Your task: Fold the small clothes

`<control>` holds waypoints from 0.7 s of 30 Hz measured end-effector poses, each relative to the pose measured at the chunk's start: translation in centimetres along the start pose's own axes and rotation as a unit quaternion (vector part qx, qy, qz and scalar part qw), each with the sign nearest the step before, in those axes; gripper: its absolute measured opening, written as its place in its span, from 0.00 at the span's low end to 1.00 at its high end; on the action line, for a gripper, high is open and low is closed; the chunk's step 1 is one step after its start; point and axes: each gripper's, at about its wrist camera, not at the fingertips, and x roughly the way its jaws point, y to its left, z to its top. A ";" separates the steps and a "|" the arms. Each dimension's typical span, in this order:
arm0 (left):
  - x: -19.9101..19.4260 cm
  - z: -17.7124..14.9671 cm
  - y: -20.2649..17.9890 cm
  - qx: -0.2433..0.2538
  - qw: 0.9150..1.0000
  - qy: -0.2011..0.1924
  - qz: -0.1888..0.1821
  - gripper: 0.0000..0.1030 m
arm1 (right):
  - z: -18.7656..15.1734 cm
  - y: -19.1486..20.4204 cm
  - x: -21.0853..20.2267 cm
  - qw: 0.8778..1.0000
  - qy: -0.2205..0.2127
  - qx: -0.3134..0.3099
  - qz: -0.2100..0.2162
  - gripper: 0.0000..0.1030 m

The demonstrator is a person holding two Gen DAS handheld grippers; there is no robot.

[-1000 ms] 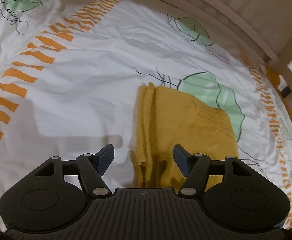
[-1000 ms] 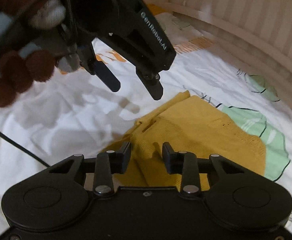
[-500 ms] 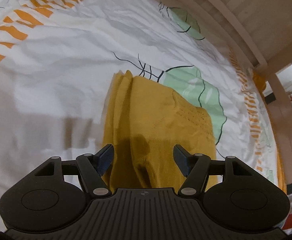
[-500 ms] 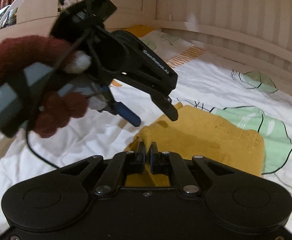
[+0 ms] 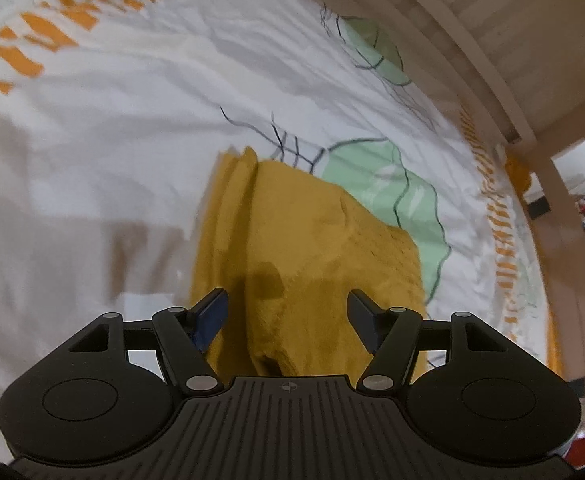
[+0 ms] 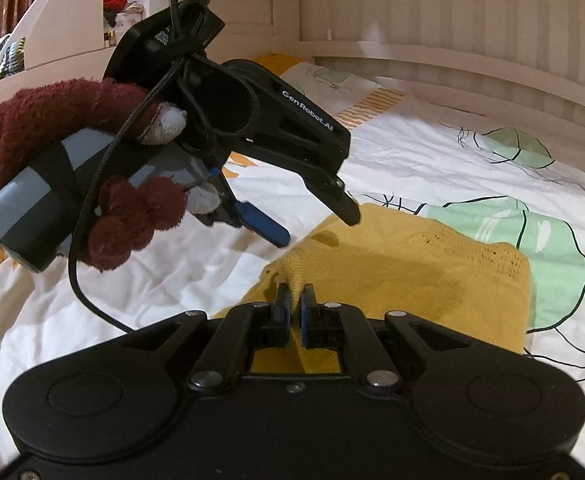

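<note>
A mustard-yellow knitted garment (image 5: 292,240) lies partly folded on the bed, its long folded edge on the left. It also shows in the right wrist view (image 6: 404,264). My left gripper (image 5: 287,312) is open and hovers over the garment's near end, one finger on each side of a raised fold. In the right wrist view the left gripper (image 6: 316,224) hangs open above the garment's left corner, held by a hand in a maroon glove (image 6: 52,120). My right gripper (image 6: 295,304) is shut on the garment's near corner, which is lifted into a small peak.
The bed sheet (image 5: 152,92) is white with orange stripes and green leaf prints (image 6: 548,248). A beige slatted bed frame (image 6: 472,12) curves round the far side. A black cable (image 6: 88,280) hangs from the left gripper. Shelves and clutter (image 6: 116,4) stand beyond the bed.
My right gripper has closed on the garment's near corner and lifted it a little. My left gripper has moved over the garment's near end and stayed open.
</note>
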 end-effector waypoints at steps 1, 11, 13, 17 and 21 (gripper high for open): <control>0.3 -0.1 -0.1 0.000 1.000 0.008 -0.005 0.62 | 0.0 0.0 0.0 1.000 0.000 0.000 0.000 0.09; 3.4 0.5 0.2 -0.010 1.000 0.028 -0.009 0.62 | -0.1 0.0 0.2 1.000 0.003 0.004 0.004 0.09; 3.9 0.8 0.2 -0.013 0.999 0.027 -0.015 0.62 | -0.2 0.0 0.3 1.000 0.005 0.004 0.004 0.09; 4.3 1.0 0.0 -0.004 1.000 0.002 -0.007 0.11 | -0.2 0.2 0.4 1.000 0.006 0.002 0.003 0.10; 2.4 0.5 -0.6 0.030 0.999 -0.033 0.000 0.11 | 0.1 0.5 0.0 1.000 -0.003 0.005 0.011 0.10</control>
